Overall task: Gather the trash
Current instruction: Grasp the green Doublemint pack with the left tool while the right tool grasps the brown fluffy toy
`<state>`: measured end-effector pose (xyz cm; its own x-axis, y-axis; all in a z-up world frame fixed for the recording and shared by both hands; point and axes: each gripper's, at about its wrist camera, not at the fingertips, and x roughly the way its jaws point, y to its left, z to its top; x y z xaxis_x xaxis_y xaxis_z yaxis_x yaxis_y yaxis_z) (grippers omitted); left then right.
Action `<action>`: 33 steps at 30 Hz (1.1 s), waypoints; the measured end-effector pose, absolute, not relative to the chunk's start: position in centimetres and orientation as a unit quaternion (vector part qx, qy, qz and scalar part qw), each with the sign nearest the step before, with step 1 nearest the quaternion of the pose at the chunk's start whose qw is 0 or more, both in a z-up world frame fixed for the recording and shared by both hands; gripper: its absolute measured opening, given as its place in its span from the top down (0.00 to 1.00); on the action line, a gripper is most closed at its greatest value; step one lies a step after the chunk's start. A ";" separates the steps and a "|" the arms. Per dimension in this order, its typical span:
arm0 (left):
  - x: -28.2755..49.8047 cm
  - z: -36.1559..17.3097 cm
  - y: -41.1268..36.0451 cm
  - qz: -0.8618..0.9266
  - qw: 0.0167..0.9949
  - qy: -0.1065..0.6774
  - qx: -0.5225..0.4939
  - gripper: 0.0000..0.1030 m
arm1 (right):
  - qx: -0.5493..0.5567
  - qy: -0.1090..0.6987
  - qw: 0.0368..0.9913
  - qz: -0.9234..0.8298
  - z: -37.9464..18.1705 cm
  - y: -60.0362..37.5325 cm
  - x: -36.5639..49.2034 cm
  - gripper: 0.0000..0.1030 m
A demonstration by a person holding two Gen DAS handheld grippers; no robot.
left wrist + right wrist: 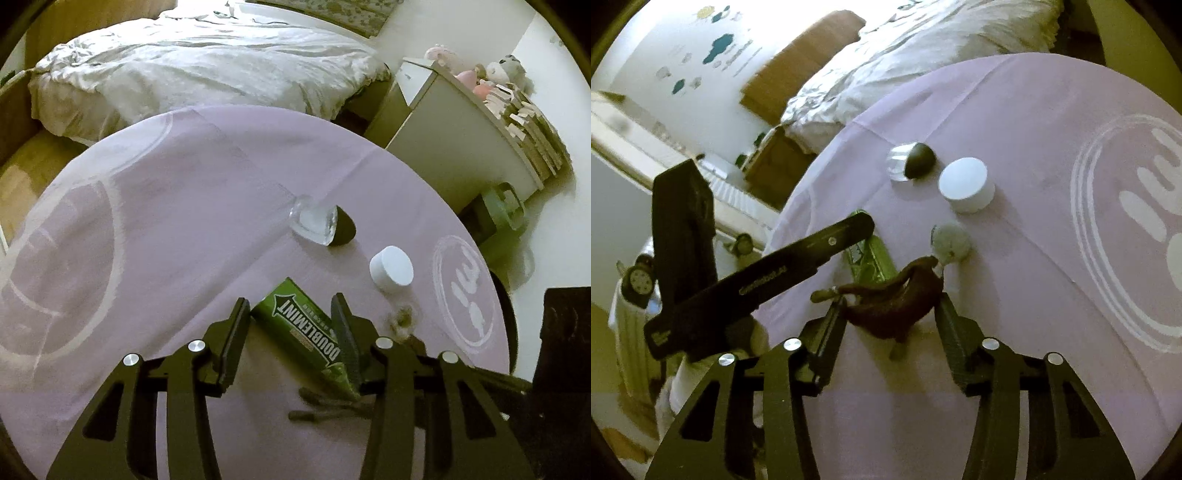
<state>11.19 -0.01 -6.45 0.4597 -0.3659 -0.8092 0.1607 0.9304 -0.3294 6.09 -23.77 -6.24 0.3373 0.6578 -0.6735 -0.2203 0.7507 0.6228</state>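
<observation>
My left gripper [291, 317] sits low over the table, its jaws straddling the green gum pack [304, 334]. The right finger touches the pack's long edge, while a sliver of cloth shows between the left finger and the pack, so I can't say the pads are pressing on it. The pack lies flat and slantwise on the lilac cloth [166, 221].

My right gripper [890, 314] has its jaws on either side of a brown banana peel [894, 299]. The left finger meets the peel near its stem end; the right finger stands just beside the peel's other edge. I can't tell whether the peel is clamped. From this view the left gripper [862, 225] reaches in from the left, its tip over the gum pack [871, 258], which lies just behind the peel.

Just beyond the peel is a grey fluff ball [951, 243], touching its far tip. Further out stands a white lid [966, 188], and next to it a clear-and-dark egg-shaped thing [912, 162] on its side. A bed [207, 62] lies past the table.
</observation>
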 end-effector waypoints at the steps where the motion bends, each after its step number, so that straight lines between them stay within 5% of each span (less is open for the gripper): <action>1: 11.2 -6.4 0.1 -0.157 0.847 0.497 -0.106 0.56 | 0.214 0.502 0.791 0.278 -6.1 -23.9 5.9 0.60; 10: 9.1 -6.3 -0.2 -0.156 0.840 0.506 -0.117 0.43 | 0.211 0.477 0.806 0.278 -4.8 -26.3 5.1 0.71; 21: 11.1 -6.4 -1.6 -0.147 0.833 0.511 -0.155 0.39 | 0.187 0.471 0.818 0.271 -3.4 -28.6 4.7 0.73; 29: 12.0 -6.4 -2.3 -0.131 0.848 0.503 -0.108 0.53 | 0.181 0.458 0.828 0.269 -2.6 -29.2 3.7 0.77; 33: 12.4 -6.3 -3.7 -0.138 0.852 0.504 0.010 0.61 | 0.169 0.458 0.831 0.267 -2.3 -29.1 3.3 0.77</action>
<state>12.35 -3.69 -6.34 0.4531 -0.2258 -0.8624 0.2462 0.9614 -0.1224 3.32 -29.13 -2.31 0.4375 0.5991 -0.6705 -0.2890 0.7998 0.5261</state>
